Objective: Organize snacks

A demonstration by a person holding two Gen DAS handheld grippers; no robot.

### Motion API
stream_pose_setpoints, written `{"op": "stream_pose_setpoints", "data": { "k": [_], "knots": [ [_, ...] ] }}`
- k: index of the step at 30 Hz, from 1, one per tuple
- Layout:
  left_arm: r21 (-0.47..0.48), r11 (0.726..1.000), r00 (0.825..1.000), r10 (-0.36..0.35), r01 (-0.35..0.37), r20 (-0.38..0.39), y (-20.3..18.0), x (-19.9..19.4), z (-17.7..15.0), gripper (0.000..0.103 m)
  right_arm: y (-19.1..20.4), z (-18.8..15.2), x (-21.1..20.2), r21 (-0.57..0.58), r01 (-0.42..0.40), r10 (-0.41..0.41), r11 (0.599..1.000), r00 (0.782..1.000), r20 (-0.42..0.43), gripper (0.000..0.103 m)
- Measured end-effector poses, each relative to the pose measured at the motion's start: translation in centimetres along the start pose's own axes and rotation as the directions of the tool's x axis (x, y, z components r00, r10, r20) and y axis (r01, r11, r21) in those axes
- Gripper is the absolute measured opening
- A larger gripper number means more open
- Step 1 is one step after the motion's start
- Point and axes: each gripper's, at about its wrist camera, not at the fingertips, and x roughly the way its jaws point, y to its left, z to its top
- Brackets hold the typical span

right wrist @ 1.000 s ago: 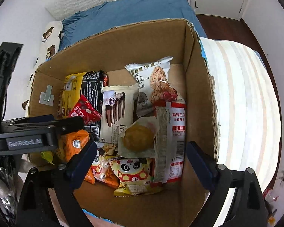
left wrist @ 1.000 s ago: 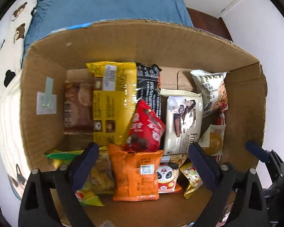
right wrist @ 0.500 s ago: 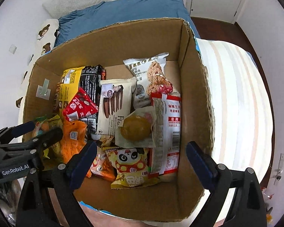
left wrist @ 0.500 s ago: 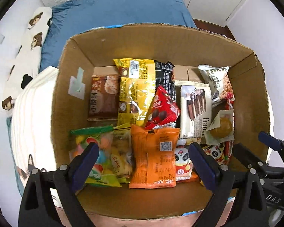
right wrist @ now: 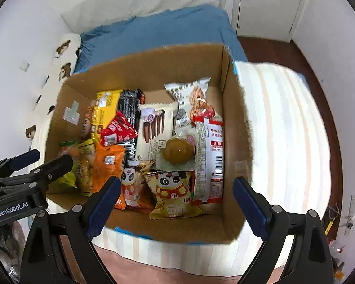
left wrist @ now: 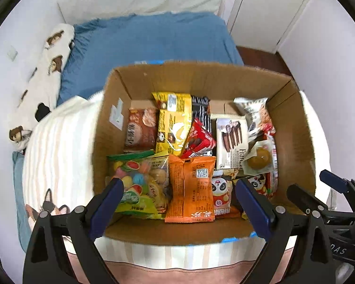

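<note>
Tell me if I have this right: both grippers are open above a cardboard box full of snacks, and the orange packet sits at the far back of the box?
Not quite. The orange packet lies near the front wall of the cardboard box, closest to the cameras, as the left wrist view shows. The rest holds: the left gripper and the right gripper are both open, holding nothing, above the snack-filled box.

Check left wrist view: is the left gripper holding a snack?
No: the left gripper hangs open above the cardboard box, nothing between its fingers.
</note>
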Motion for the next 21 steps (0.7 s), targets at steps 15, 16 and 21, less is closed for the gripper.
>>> {"op": "stream_pose_setpoints", "data": {
  "k": [15, 16, 21],
  "knots": [
    [-0.038, 0.999, 0.974, 0.014, -0.005, 0.225, 0.4, -9.9, -7.6, 0.097, 0.7, -7.2, -10.7, -0.028, -0.021, 0.026, 0.999, 0.979, 0.201, 0.1],
    [-0.037, 0.999, 0.969, 0.015, -0.006, 0.245, 0.3, -11.0, -8.4, 0.097, 0.8, -7.8, -11.5, -0.032, -0.024, 0.03, 0.999, 0.976, 0.216, 0.1],
    [-0.034, 0.999, 0.949, 0.02, -0.01, 0.314, 0.0, -14.8, -12.1, 0.097, 1.6, -11.7, -16.6, -0.06, -0.017, 0.035, 0.998, 0.95, 0.311, 0.1]
  ]
}}
